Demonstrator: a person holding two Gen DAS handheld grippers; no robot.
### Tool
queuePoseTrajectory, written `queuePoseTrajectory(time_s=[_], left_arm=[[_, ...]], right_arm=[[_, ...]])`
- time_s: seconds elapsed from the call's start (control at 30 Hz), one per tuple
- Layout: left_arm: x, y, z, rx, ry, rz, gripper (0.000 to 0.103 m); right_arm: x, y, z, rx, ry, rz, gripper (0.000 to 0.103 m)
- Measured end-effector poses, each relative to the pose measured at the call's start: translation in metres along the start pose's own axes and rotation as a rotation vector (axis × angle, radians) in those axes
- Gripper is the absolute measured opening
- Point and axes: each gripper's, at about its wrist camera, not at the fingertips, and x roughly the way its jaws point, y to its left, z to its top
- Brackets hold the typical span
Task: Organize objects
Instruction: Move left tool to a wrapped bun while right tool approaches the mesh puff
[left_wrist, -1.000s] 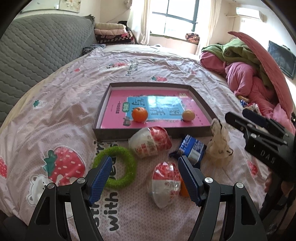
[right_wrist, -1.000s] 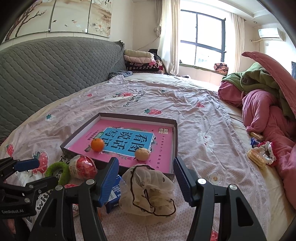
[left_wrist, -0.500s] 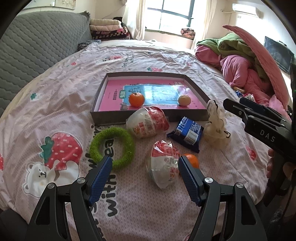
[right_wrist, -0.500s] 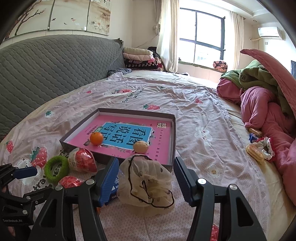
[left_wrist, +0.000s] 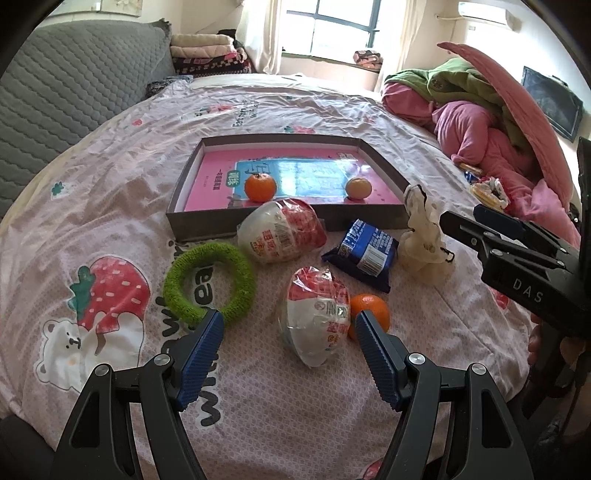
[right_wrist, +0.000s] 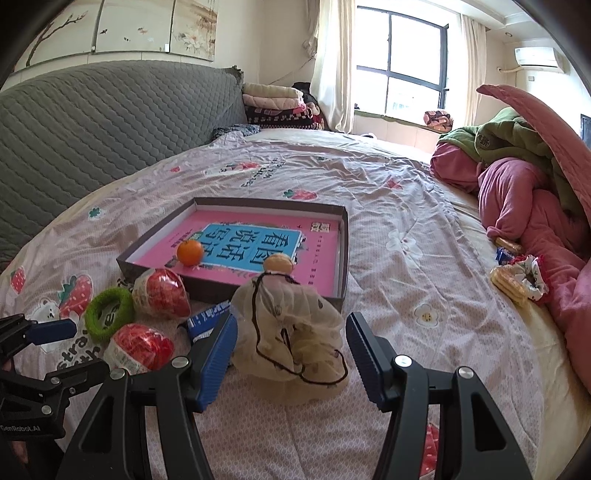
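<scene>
On the bed (left_wrist: 332, 107), over a pink strawberry-print cover, a shallow grey box (left_wrist: 288, 225) holds a pink and blue book (left_wrist: 295, 177). On the book lie an orange (left_wrist: 260, 187) at the left and a paler fruit (left_wrist: 358, 188) at the right, well apart.

Just near of the box wall, a wrapped bowl (left_wrist: 280, 230) in red and white film lies on its side, touching the wall. Left of it lies a green ring (left_wrist: 209, 282), flat on the cover. Right of it is a blue packet (left_wrist: 364, 254), and right again a mesh pouch (left_wrist: 424, 240) with a dark drawstring, close to the box's near right corner.

Nearer, a second wrapped bowl (left_wrist: 318, 321) lies tilted, with a second orange (left_wrist: 369, 314) touching its right side.

The left gripper (left_wrist: 288, 339) hangs above the cover with its jaws wide and empty; the second bowl lies between the blue pads, and the right pad's tip overlaps the second orange in this view. The ring's near edge is just beside the left pad.

The right gripper (right_wrist: 290, 345) is wide too and holds nothing; the pouch sits between its pads, whether touching the left one I cannot tell.

At the far right, pink and green bedding (right_wrist: 524, 177) is heaped, with a few small items beside it.
</scene>
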Motion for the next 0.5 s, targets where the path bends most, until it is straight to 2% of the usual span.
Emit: queuePoseTrajectory(time_s=[0.5], left_arm=[[0.015,-0.007,-0.007,0.023,0.051,0.008,0.075]], right_arm=[[0.006,0.008,-0.01,-0.021,0.034,0.013,0.061]])
